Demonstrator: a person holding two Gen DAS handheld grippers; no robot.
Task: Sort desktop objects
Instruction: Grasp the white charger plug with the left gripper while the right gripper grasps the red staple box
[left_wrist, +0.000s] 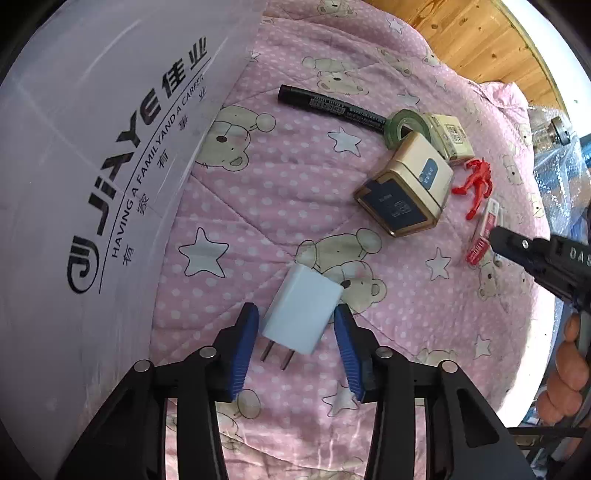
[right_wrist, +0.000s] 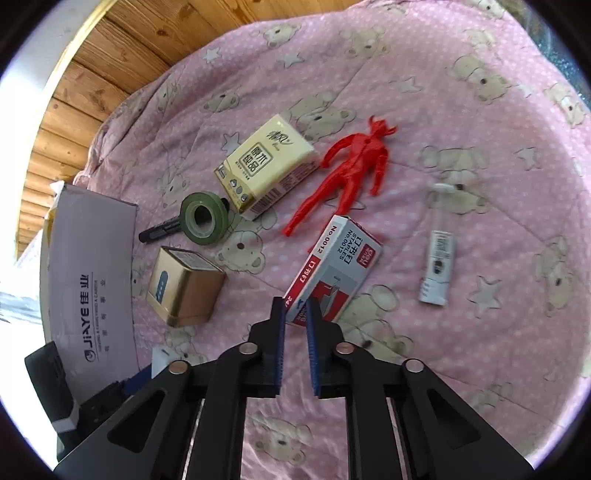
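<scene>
The white charger (left_wrist: 301, 309) lies on the pink quilt (left_wrist: 258, 206) between the spread fingers of the left claw (left_wrist: 295, 332) (not yet pinched), just beside the storage bin (left_wrist: 92, 147). Next, I judge: close, lift. The right claw (right_wrist: 295, 347) hovers nearly closed, empty, by the staple box (right_wrist: 332, 273).

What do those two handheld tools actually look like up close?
Both look alike. The left tool and the right tool each have a black angular frame with triangular cut-outs and round silver pivot pins. Their fingers carry ribbed blue pads. Seen from the left wrist, the right tool's black body shows white letters. No sleeve or cable is visible.
</scene>
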